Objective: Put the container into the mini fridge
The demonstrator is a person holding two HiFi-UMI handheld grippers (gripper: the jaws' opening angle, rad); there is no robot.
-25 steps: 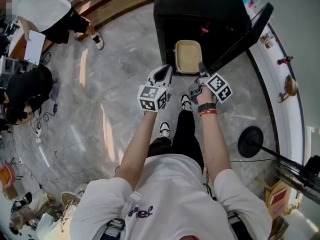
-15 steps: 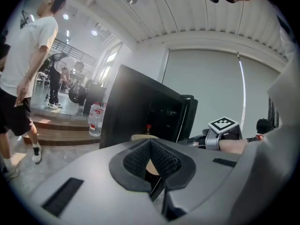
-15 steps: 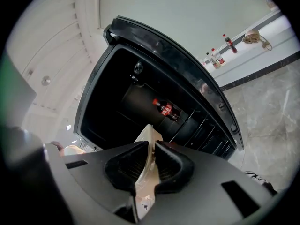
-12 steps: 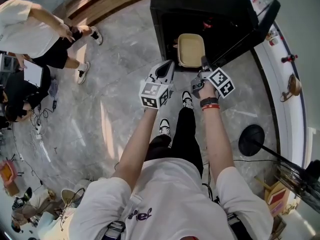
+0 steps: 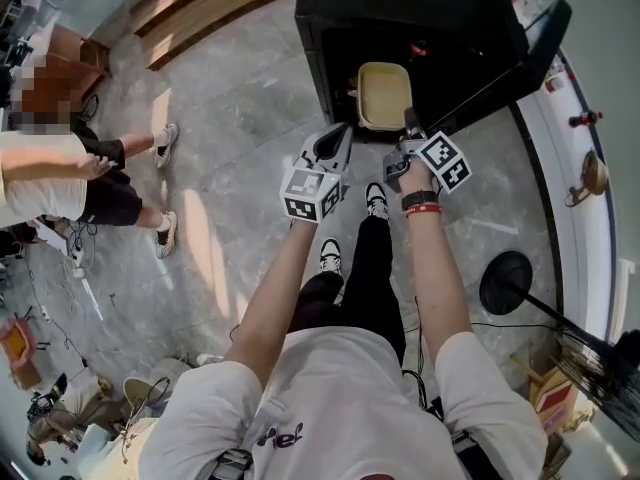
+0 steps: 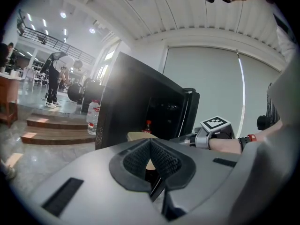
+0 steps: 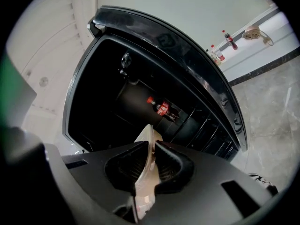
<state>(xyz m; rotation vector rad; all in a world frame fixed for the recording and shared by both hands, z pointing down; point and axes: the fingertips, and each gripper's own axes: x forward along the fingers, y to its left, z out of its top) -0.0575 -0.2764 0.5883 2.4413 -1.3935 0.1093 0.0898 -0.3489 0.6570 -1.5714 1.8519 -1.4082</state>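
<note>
So, quick status from my end. The whole next move comes down to one thing: the flat beige rectangular plastic container (image 5: 384,93) is sticking straight out ahead of the right gripper (image 5: 407,128), long axis pointing into the dark opening of the black boxy mini fridge (image 5: 400,18). From the head view it sits right at the mouth of the fridge, low down, with the near short end toward me. I honestly can't tell if the far end has crossed the sill or is just lined up with it.

Right gripper view makes the grip clear. The jaws are pinching the thin near rim of the container (image 7: 146,135), with the pads of the right gripper (image 7: 150,149) pressed on either side of that edge, so the container hangs off them like a paddle. Beyond it there's a red-labelled cola bottle (image 7: 161,108) lying further back inside, and the glossy black fridge door (image 7: 178,46) is swung open to the right.

The left gripper (image 5: 338,140) is just beside the container's near left corner but apart from it. In its own view the jaws are pressed together with nothing in them, and the container just peeks past the tips.

My read: right hand is obviously the one doing the work, and it's a straight push inward, watching that bottle and the door edge.
</note>
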